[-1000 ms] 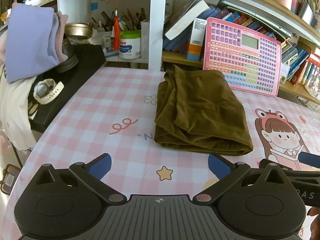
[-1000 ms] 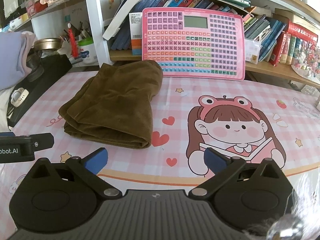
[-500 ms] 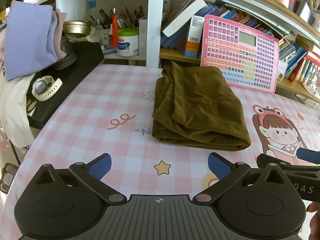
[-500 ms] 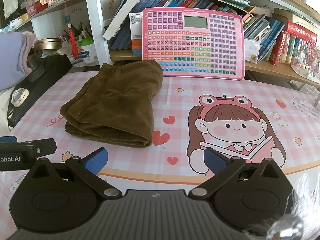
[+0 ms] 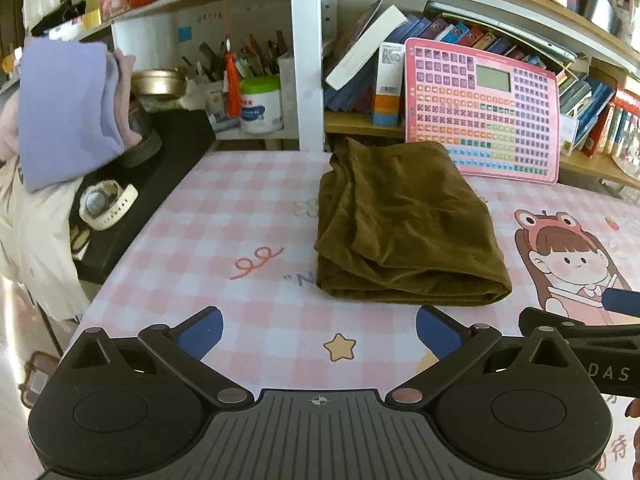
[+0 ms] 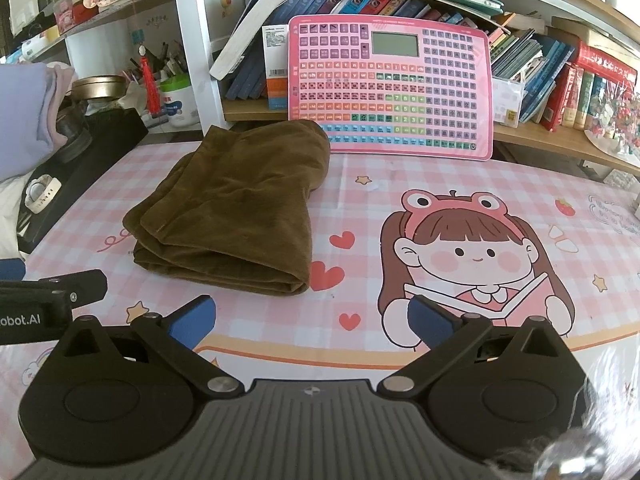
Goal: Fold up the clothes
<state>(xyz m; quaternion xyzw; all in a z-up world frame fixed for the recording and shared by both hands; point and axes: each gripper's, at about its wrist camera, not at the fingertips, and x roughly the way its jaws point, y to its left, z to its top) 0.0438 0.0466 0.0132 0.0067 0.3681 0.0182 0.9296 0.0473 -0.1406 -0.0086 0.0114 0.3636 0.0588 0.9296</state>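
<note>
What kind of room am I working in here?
Most likely a child's study corner at home: a pink cartoon-print table mat, crowded bookshelves behind it, and a pink learning keyboard toy leaning on the shelf. The folded brown garment lies on the mat.

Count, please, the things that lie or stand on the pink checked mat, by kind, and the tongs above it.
Folded brown garment: 1
Pink keyboard toy, leaning against the shelf: 1
Tongs, both open and empty: 2, left and right
Total: 4
</note>
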